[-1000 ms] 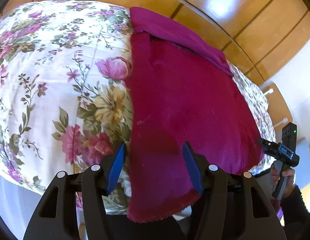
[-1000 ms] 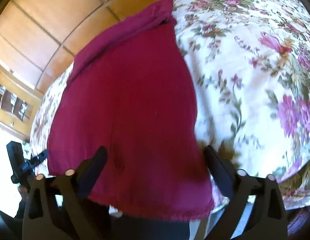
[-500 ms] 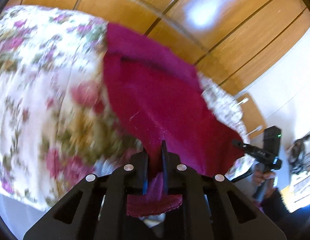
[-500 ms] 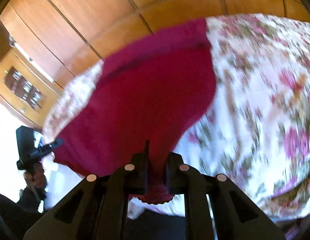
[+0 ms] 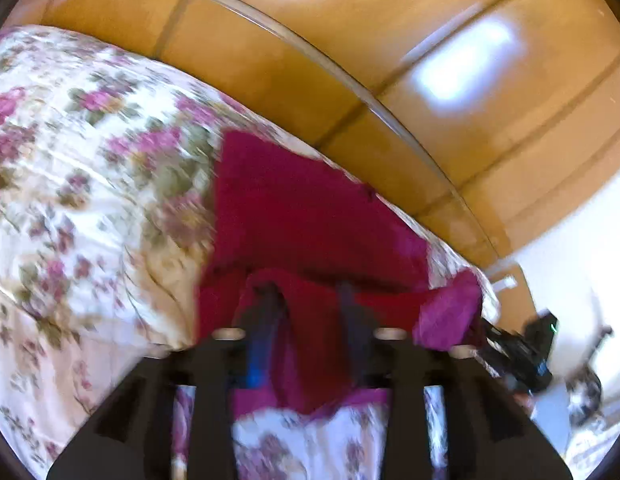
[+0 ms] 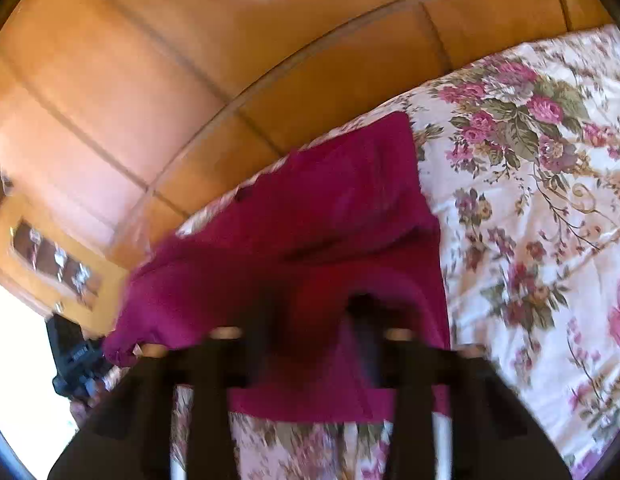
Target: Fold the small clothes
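A magenta garment [image 5: 294, 216] lies on the floral bedspread [image 5: 90, 208], its near hem folded forward over itself. It also shows in the right wrist view [image 6: 329, 208]. My left gripper [image 5: 308, 300] is open, its jaws standing apart over the folded hem, with cloth draped between them. My right gripper [image 6: 313, 312] is open too, its jaws apart over the other end of the same fold. Both views are motion-blurred. The right gripper shows in the left wrist view [image 5: 521, 356], and the left gripper in the right wrist view [image 6: 76, 364].
A glossy wooden headboard [image 5: 349, 60] runs behind the bed, also in the right wrist view [image 6: 190, 80]. A wooden cabinet [image 6: 54, 260] stands at the left. The bedspread [image 6: 549, 220] extends to the right of the garment.
Both grippers closed on the near hem, carried it forward over the garment, and have now opened. The hem now lies folded toward the headboard.
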A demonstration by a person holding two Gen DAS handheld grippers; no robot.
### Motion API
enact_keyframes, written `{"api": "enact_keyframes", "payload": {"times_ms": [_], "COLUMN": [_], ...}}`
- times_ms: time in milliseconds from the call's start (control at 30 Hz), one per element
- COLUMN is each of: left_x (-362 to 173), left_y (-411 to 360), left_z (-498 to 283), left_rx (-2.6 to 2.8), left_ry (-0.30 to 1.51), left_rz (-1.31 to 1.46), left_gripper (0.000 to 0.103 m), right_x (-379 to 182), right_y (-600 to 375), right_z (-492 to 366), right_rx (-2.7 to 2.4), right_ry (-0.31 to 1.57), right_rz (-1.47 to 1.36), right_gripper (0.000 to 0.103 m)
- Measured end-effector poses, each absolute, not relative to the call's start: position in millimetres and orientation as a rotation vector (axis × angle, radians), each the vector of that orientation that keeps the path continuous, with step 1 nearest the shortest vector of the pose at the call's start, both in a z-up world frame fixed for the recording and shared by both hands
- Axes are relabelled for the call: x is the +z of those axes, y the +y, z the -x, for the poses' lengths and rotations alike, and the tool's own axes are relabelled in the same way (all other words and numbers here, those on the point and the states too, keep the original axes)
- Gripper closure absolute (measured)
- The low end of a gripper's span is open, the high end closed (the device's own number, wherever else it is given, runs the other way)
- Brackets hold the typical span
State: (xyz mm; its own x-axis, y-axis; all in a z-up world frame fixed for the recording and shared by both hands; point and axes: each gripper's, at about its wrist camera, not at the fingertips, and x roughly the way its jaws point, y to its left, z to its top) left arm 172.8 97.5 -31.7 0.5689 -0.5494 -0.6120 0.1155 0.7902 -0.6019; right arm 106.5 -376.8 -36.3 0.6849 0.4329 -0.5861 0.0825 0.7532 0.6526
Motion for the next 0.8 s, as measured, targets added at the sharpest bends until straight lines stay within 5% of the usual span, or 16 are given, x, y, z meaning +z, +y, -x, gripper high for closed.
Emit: {"api": "enact_keyframes", "payload": {"times_ms": [33,100,367,433,500,533,633,800], "left_x": [-31,-37,-92,-103,-109,-112,-109,-99], "left_y": [103,116,113,101,91,90,84,95], "left_z": [-172,-170,-125,-123,-125,-127,-126,-112], "left_rx": [-0.379,-0.370,-0.430,-0.423,-0.422,-0.427,-0.418,-0.441], "left_ry": [0.865,0.856,0.970,0.996,1.002,1.010,1.013,0.992], "left_rz": [0.543,0.568,0.471,0.429,0.397,0.388,0.345,0.322], "left_gripper": [0.041,0.040,0.040,0.040,0.055,0.073,0.088,0.092], "right_x": [-36,-35,-86,-98,-106,-107,-98,-71], "right_y": [-381,-387,-387,-385,-381,-380,-375,-369], "right_z": [-104,-95,-43,-46,-51,-54,-53,-26], "right_rx": [0.207,0.189,0.114,0.103,0.106,0.097,0.110,0.149], "right_ry": [0.788,0.759,0.879,0.901,0.912,0.910,0.895,0.850], "right_rz": [-0.722,-0.723,-0.624,-0.606,-0.619,-0.623,-0.611,-0.566], "right_gripper": [0.028,0.017,0.017,0.039,0.061,0.067,0.077,0.081]}}
